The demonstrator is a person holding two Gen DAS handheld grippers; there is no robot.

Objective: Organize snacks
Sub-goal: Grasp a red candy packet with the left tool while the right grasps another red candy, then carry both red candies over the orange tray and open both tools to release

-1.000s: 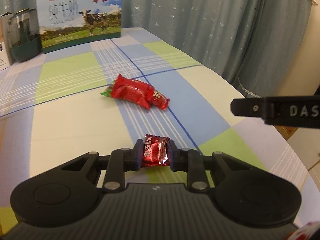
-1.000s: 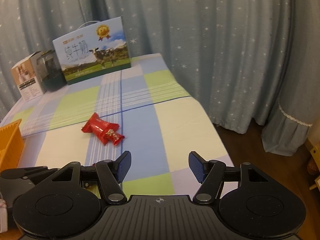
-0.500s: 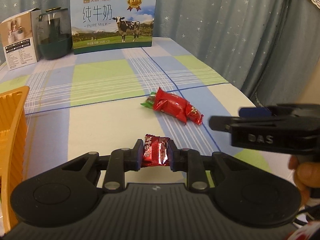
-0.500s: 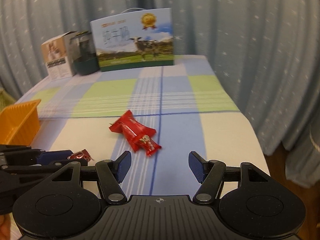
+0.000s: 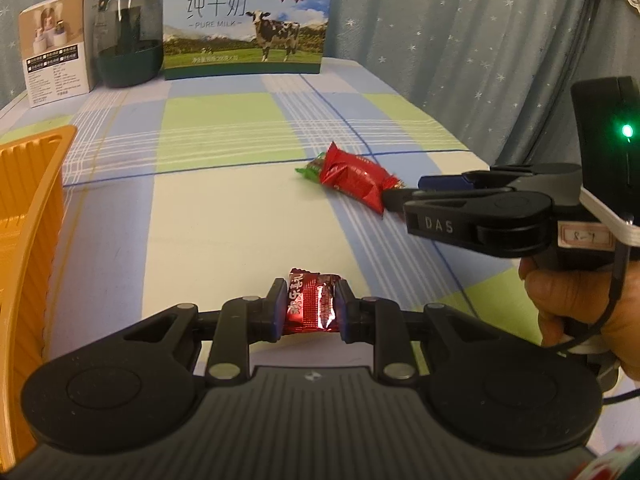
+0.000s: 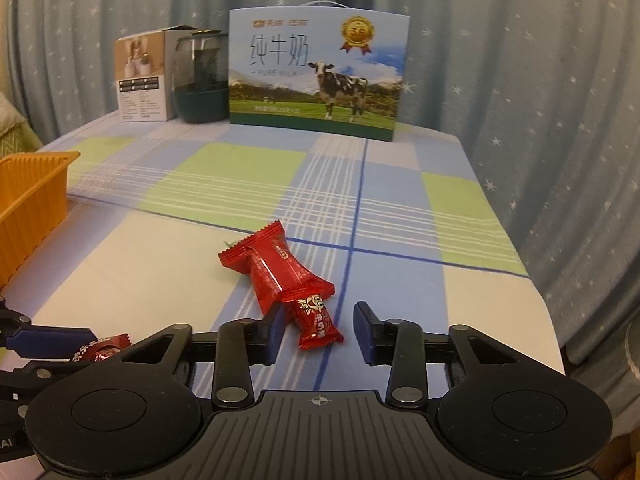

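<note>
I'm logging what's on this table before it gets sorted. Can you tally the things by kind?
Red-wrapped snacks: 3, namely the small candy in the left gripper, plus a long pack and a smaller pack by the right gripper.
Orange bins: 1
Boxes: 2, milk carton and white box
Dark jars: 1
Total: 7

Left gripper fingers clamped together, right gripper fingers spread.

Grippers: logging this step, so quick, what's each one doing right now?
Left gripper: shut on a small dark red candy.
Right gripper: open, holding nothing, its fingers on either side of the nearest red snack pack on the table.
</note>
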